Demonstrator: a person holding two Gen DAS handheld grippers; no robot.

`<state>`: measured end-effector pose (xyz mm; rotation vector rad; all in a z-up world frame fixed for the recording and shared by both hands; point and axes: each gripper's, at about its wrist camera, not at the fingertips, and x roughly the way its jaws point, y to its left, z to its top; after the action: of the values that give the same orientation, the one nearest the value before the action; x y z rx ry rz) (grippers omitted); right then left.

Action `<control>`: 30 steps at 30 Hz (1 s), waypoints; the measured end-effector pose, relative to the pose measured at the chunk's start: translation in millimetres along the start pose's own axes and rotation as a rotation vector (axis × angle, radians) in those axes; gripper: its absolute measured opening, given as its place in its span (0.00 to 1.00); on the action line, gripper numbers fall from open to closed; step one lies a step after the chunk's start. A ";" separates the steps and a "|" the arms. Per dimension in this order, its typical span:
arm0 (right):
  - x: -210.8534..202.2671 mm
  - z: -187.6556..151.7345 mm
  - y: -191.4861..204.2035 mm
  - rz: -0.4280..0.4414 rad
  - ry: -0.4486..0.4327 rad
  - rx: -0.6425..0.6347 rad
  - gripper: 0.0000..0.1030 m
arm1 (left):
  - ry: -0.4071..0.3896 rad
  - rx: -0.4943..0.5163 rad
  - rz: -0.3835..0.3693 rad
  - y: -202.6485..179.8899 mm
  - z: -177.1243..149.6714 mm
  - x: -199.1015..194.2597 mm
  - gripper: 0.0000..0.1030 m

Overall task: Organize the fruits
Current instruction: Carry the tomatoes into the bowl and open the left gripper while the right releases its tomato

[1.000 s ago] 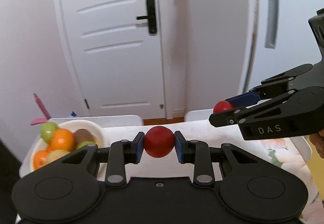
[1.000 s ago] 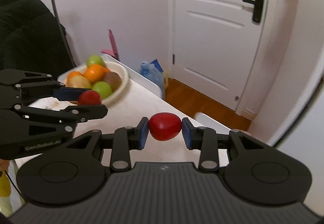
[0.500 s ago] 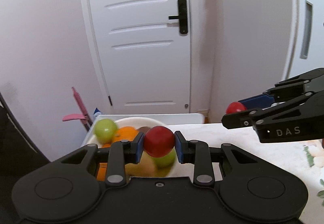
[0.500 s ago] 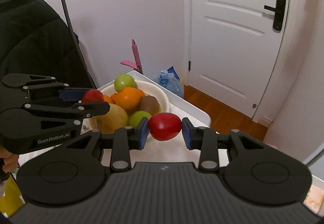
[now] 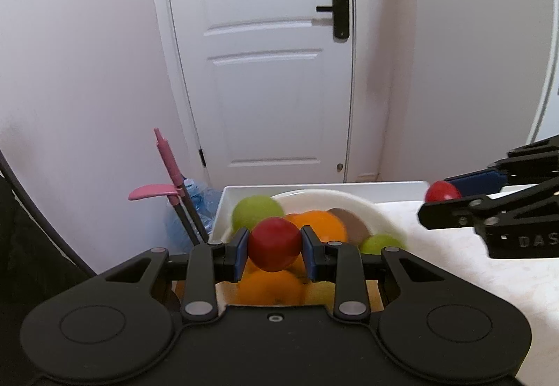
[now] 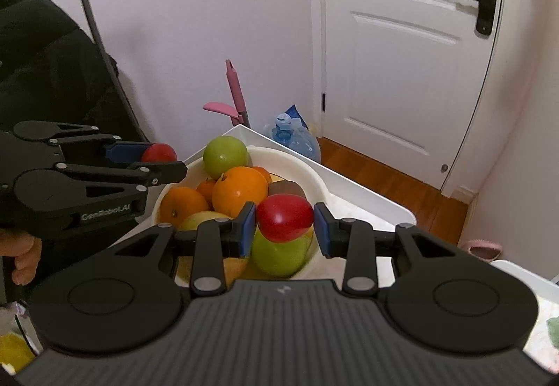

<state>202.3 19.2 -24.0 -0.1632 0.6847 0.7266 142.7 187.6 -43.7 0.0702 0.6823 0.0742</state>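
Observation:
My left gripper [image 5: 274,246] is shut on a round red fruit [image 5: 276,239], held above a white bowl [image 5: 335,199]. The bowl holds a green apple [image 5: 256,211], oranges [image 5: 319,223], a brown fruit [image 5: 351,223] and more. My right gripper [image 5: 438,199] comes in from the right with a second red fruit [image 5: 442,191] between its pads. In the right wrist view that gripper [image 6: 284,225] is shut on its red fruit [image 6: 284,216], over the bowl [image 6: 297,159] and a green apple [image 6: 279,255]. The left gripper [image 6: 164,160] hangs over the bowl's left rim.
The bowl stands at the corner of a white tray table [image 6: 367,192]. Beyond the corner are a pink-handled broom and dustpan [image 6: 234,96] and a water bottle [image 6: 297,138] on the floor. A dark coat [image 6: 42,64] hangs on a rack at the left. A white door [image 5: 272,71] is behind.
Both grippers have swung left with their red fruits, from over the bare tabletop to above the bowl. Both grips are unchanged.

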 end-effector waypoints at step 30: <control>38.0 7.2 7.3 -0.020 0.027 0.057 0.49 | 0.010 0.059 -0.081 25.6 -19.2 -6.0 1.00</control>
<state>221.8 48.5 -41.6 -0.1276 0.7279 0.6860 124.8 213.3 -52.5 0.0987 0.6968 -0.0233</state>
